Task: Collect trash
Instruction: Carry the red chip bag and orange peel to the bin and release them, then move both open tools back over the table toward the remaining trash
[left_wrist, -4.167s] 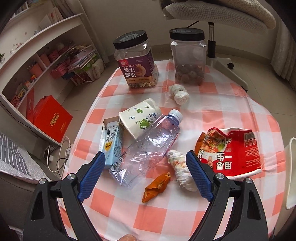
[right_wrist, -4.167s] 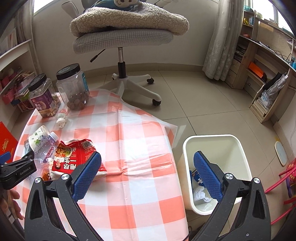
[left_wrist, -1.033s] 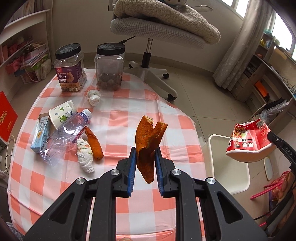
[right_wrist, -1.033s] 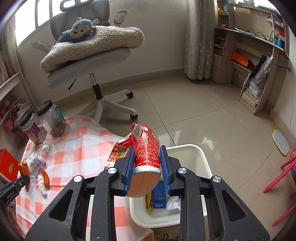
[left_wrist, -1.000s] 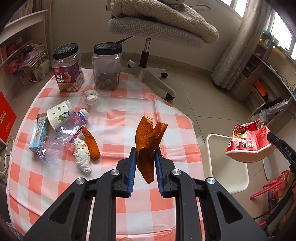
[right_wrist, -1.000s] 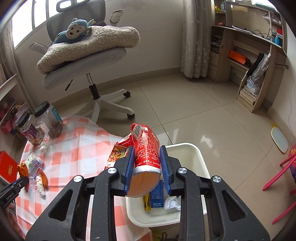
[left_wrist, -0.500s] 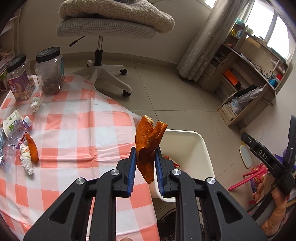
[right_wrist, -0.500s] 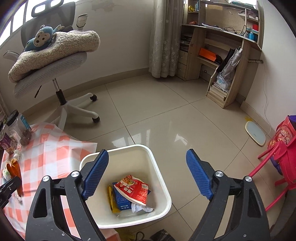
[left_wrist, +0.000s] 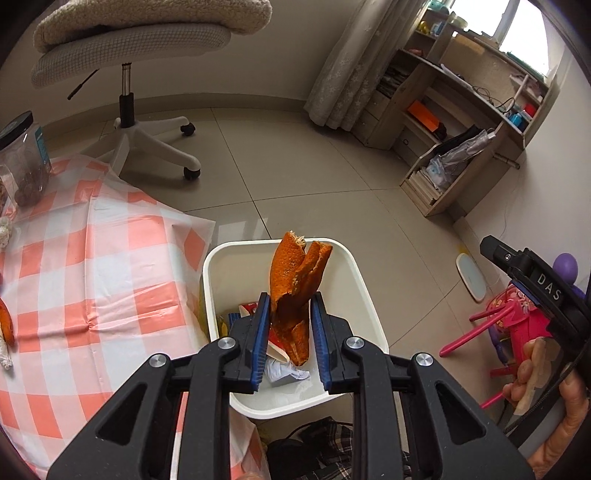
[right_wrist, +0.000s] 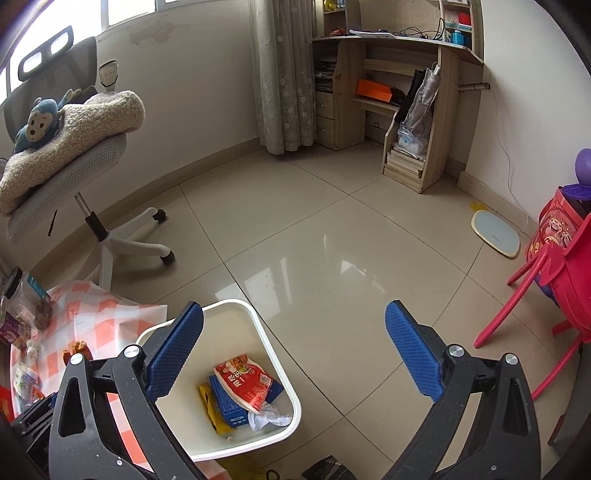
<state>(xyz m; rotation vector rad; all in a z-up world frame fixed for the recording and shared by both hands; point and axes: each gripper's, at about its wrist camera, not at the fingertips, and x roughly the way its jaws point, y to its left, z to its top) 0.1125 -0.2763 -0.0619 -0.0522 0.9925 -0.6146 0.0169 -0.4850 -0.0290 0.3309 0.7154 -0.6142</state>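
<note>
Hanging at frame centre over the white bin (left_wrist: 364, 295), the orange peel (left_wrist: 295, 291) sits between the opening left gripper (left_wrist: 289, 325), hiding trash below, while the right gripper (right_wrist: 293, 350) gapes empty.

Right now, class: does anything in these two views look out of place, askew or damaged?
Yes. The checked tablecloth is creased and rucked near the white bin. The orange peel between the left hand-held gripper's opening jaws is torn and ragged. In the bin, the red snack packet lies crumpled on other rubbish.
</note>
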